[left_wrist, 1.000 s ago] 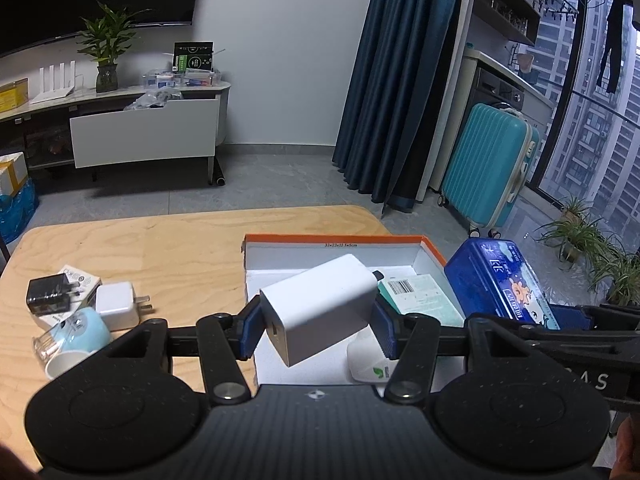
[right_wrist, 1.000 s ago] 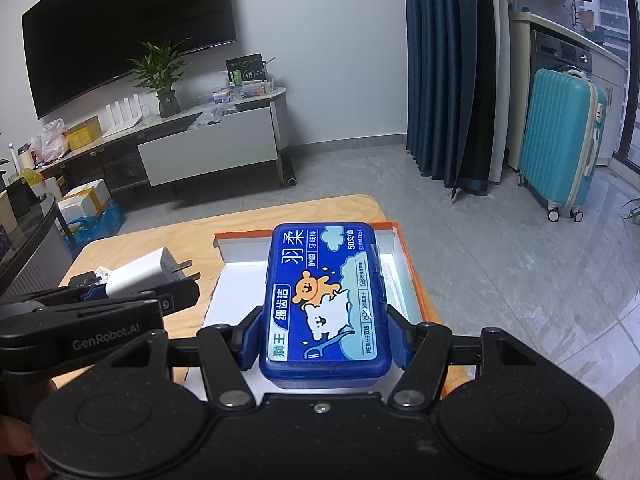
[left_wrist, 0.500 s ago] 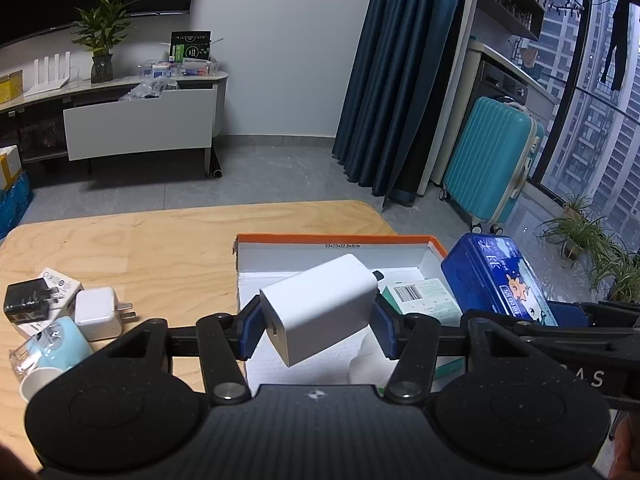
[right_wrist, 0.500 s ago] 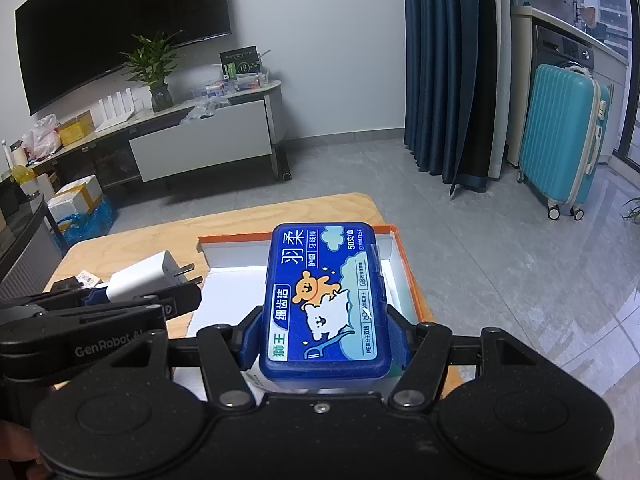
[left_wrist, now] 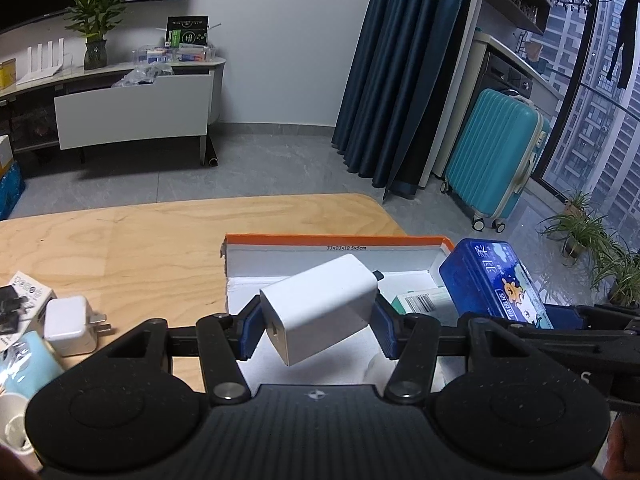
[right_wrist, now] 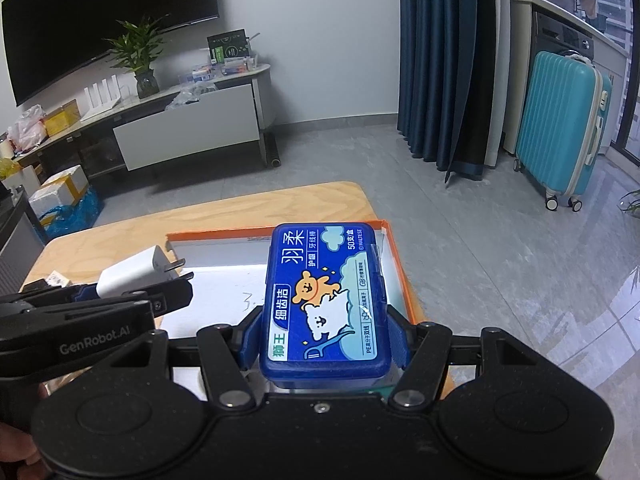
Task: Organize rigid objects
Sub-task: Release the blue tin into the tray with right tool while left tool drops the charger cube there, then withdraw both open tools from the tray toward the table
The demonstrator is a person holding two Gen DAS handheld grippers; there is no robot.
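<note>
Holding one rigid item in each gripper above the open storage box (left_wrist: 336, 242), the person appears to be mid-transfer, both items being carried toward the same container. The left gripper (left_wrist: 318, 330) has its blue pads closed on the sides of a white charger (left_wrist: 320, 308), which sits tilted between them with its prongs pointing away toward the box's far wall; the tilt probably just reflects how it was picked up. The right gripper (right_wrist: 322, 340) clamps a blue floss-pick case (right_wrist: 326, 300) by its long sides, label upward and roughly level, a pose suited to laying it flat. Both loads hang over the box's white interior, the case toward its right wall, the charger toward its left half, so the two do not meet. A teal-and-white carton (left_wrist: 420, 300) already lies inside the box. On the wooden tabletop (left_wrist: 160, 240), near its left edge, a second white plug adapter (left_wrist: 70, 330) waits unsorted beside a light blue cup (left_wrist: 24, 360) and a small printed packet (left_wrist: 28, 290)
</note>
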